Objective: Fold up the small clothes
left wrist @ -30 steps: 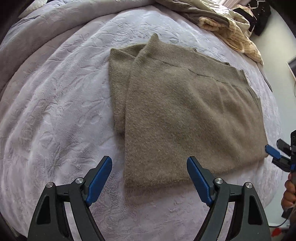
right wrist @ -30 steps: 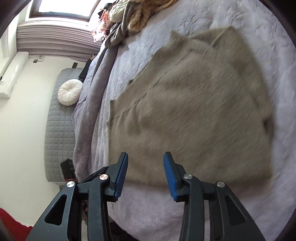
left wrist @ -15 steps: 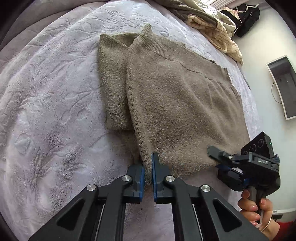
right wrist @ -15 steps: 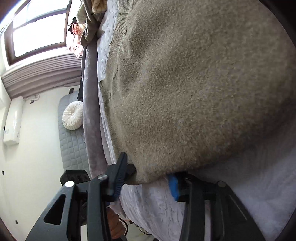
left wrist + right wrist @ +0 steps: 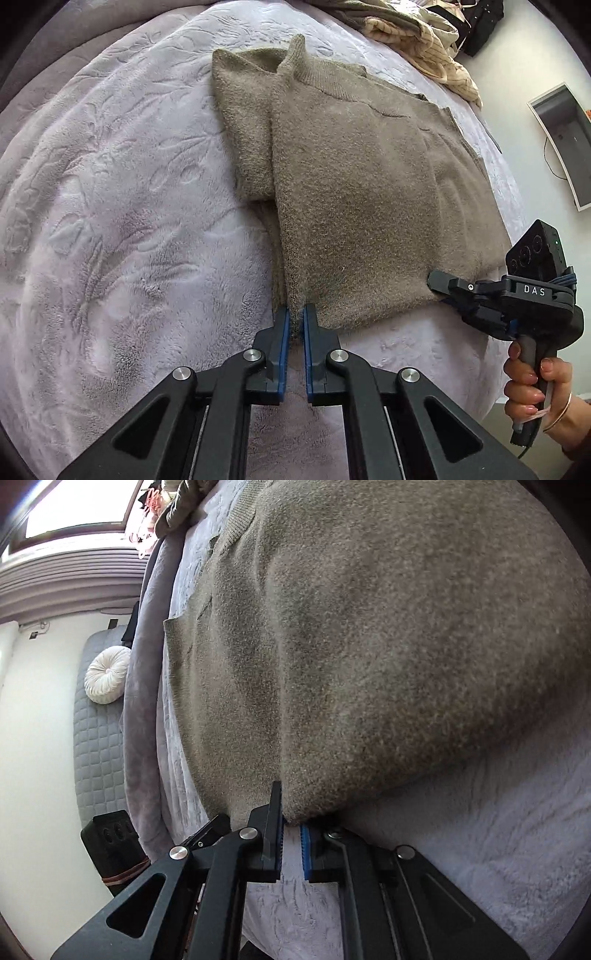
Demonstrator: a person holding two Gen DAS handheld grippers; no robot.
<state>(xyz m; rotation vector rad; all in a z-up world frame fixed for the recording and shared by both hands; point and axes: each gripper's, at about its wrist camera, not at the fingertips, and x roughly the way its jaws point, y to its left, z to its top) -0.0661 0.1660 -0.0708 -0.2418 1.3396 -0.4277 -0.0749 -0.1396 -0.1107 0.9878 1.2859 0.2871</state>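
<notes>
A taupe knit sweater (image 5: 354, 192) lies partly folded on a lilac plush blanket (image 5: 122, 229), one sleeve folded in at the left. My left gripper (image 5: 293, 317) is shut on the sweater's near left corner. My right gripper (image 5: 439, 286) is shut on the near right corner, seen from the side in the left wrist view. In the right wrist view the sweater (image 5: 388, 646) fills the frame and the right gripper (image 5: 291, 819) pinches its bottom edge.
A heap of other clothes (image 5: 417, 33) lies at the far end of the bed. The bed's right edge drops to a white wall with a wall-mounted panel (image 5: 565, 144). A quilted grey bench with a round white cushion (image 5: 105, 679) stands beside the bed.
Both grippers came down from open above the bed to the sweater's near hem. The left shut on the left corner, then the right closed on the right corner.
</notes>
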